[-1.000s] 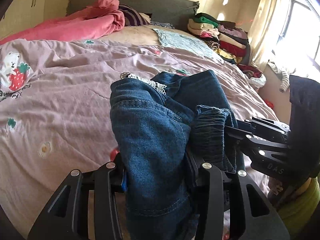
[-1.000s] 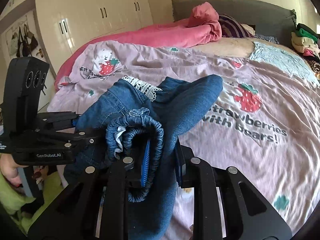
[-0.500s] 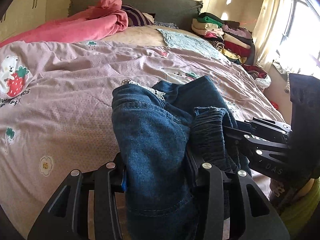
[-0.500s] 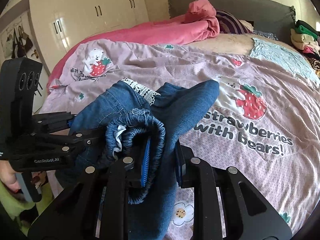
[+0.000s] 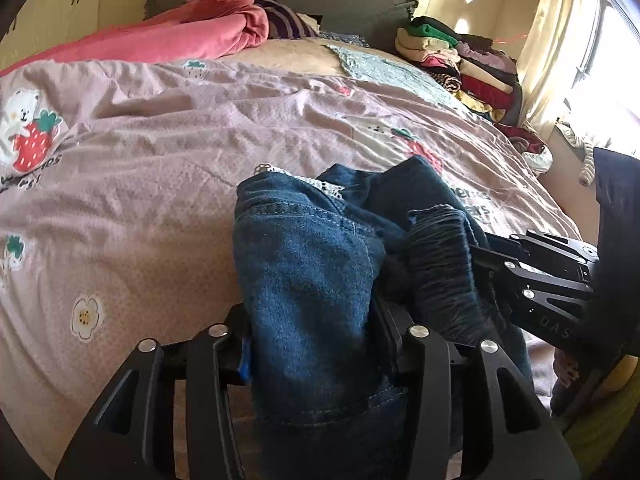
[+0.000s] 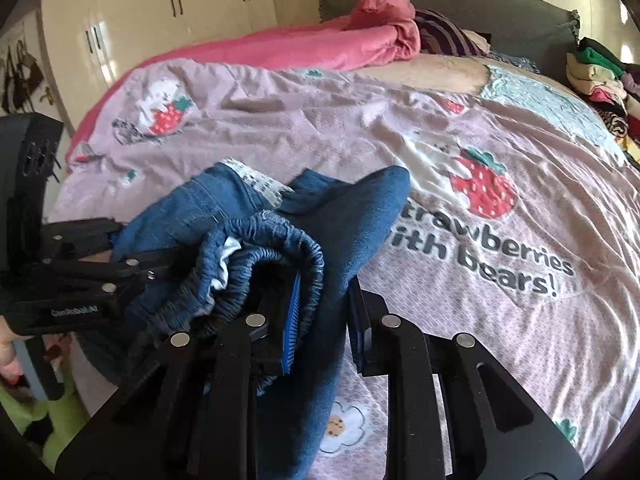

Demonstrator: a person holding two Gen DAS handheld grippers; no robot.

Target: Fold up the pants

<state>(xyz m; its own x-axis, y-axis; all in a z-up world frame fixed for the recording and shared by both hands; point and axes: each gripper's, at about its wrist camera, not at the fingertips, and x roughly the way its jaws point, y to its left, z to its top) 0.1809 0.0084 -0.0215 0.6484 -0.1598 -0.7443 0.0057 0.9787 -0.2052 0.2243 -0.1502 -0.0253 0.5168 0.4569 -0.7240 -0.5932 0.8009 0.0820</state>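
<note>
Blue denim pants (image 5: 308, 280) with white lace trim hang bunched between my two grippers above the near edge of the bed. My left gripper (image 5: 312, 340) is shut on a thick fold of the denim. My right gripper (image 6: 324, 320) is shut on the elastic waistband part of the pants (image 6: 348, 224). The right gripper shows in the left wrist view (image 5: 532, 280) at the right, close beside the left one. The left gripper shows in the right wrist view (image 6: 80, 280) at the left. The pants' lower part hangs out of sight below.
The bed (image 6: 500, 168) has a lilac strawberry-bear cover. A pink blanket (image 5: 168, 36) and striped pillow lie at the head. A stack of folded clothes (image 5: 460, 64) sits at the far right. Wardrobes (image 6: 160, 8) stand left, a window right.
Both grippers have moved forward over the bed with the pants; the bed cover appears closer and lower in both views. The grips have not changed.
</note>
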